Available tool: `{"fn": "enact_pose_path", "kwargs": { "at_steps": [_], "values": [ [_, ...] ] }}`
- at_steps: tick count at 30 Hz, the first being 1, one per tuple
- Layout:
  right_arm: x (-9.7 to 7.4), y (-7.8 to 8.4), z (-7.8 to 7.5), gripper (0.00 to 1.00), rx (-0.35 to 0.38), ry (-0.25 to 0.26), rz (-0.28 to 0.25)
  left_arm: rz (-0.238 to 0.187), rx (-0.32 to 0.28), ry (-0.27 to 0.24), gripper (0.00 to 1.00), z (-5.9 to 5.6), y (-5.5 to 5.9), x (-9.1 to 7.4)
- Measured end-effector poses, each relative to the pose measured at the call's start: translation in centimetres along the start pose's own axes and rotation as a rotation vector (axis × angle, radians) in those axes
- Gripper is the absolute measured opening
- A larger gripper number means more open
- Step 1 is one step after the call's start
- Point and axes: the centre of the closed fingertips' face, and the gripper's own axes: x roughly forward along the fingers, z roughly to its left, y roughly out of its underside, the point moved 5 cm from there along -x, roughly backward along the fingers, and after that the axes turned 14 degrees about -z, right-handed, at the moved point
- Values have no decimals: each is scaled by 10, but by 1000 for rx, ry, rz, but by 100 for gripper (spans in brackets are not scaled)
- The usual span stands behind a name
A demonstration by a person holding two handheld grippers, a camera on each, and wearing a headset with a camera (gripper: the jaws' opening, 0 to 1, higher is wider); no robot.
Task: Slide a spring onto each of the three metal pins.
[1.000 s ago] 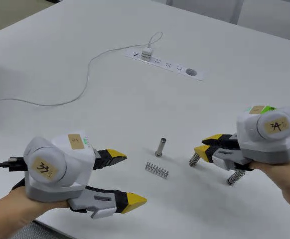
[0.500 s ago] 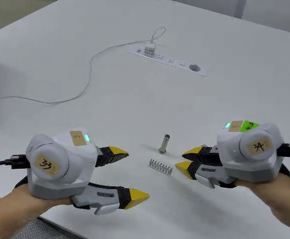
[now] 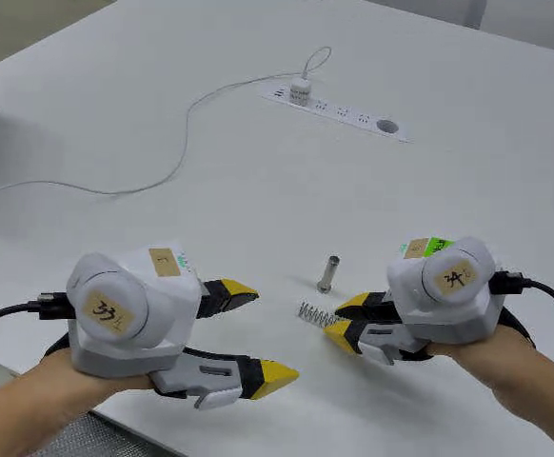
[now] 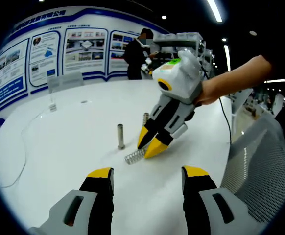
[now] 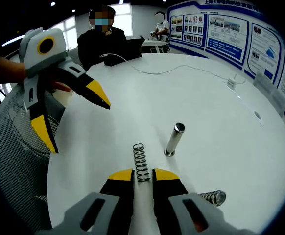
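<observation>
- Now the right gripper [image 3: 346,321] has come left across the white table [image 3: 258,190]. A second ago it was well off to the right of the small grey wire spring [image 3: 313,313], and now its yellow tips are at the spring's right end.
- Its jaws are almost closed, with just a thin gap between them. In the right gripper view the near end of the spring sits in that gap. I cannot tell if the jaws are squeezing it.
- The left gripper [image 3: 272,335] has stayed on the near left, well apart from the spring. Its jaws are wide open and hold nothing.
- The spring has not moved from its spot. It lies flat on the table, just nearer than the short silver metal pin [image 3: 329,274], close to it but not touching.
- The spring is a thin coil in one piece, and its rings are evenly spaced.
- The short silver metal pin stands upright on its wider foot, and its shaft is bare.
- In the right gripper view, a second silver pin [image 5: 212,197] with a spring already on it shows just to the right of the jaws.
</observation>
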Motion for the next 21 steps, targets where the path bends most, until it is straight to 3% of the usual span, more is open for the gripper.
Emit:
{"fn": "enact_pose_path", "kwargs": {
  "at_steps": [8, 13, 17, 21],
  "values": [
    [1, 1, 1, 12, 16, -8, 0, 12, 3, 4, 57, 0, 2, 0],
    [-1, 1, 2, 11, -15, -14, 5, 2, 18, 3, 53, -1, 0, 0],
    [-9, -4, 3, 10, -20, -11, -12, 5, 14, -3, 53, 0, 0, 0],
    [-22, -7, 4, 10, -77, -1, -14, -18, 24, 0, 53, -1, -3, 1]
  ]
}}
